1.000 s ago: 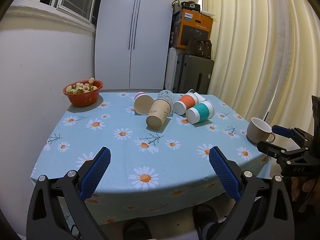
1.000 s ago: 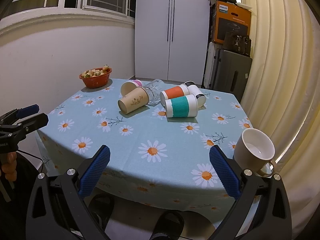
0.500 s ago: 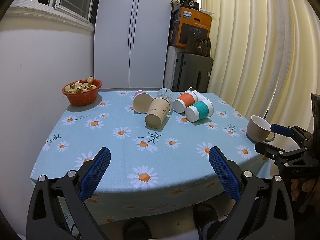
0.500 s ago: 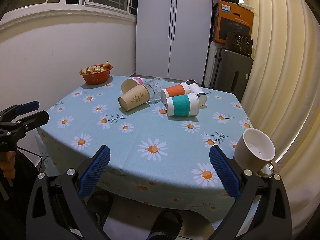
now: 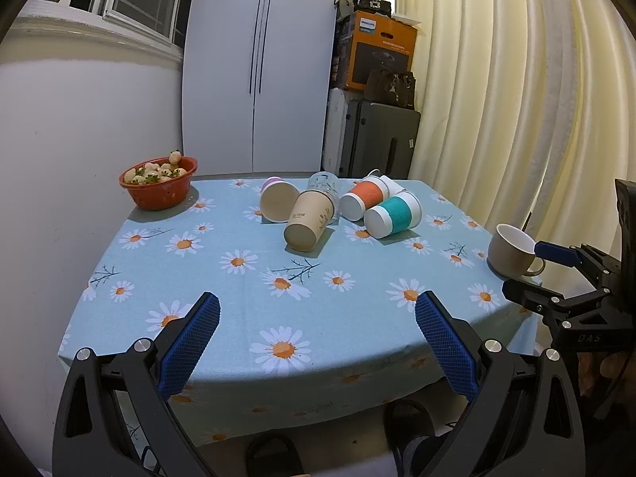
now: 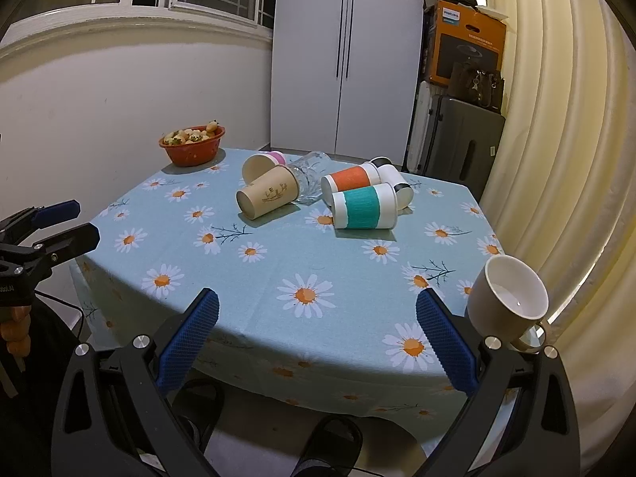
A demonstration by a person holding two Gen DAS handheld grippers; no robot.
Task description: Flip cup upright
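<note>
Several cups lie tipped in a cluster at the far middle of the counter: a kraft cup, a teal-banded cup, an orange-banded cup. None is gripped; an approach is judged next. Left tongs and right tongs are held wide, empty. A box reads "PHILIPS".

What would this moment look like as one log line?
left claw: open, empty | right claw: open, empty | kraft cup: lying | mug: upright
</note>
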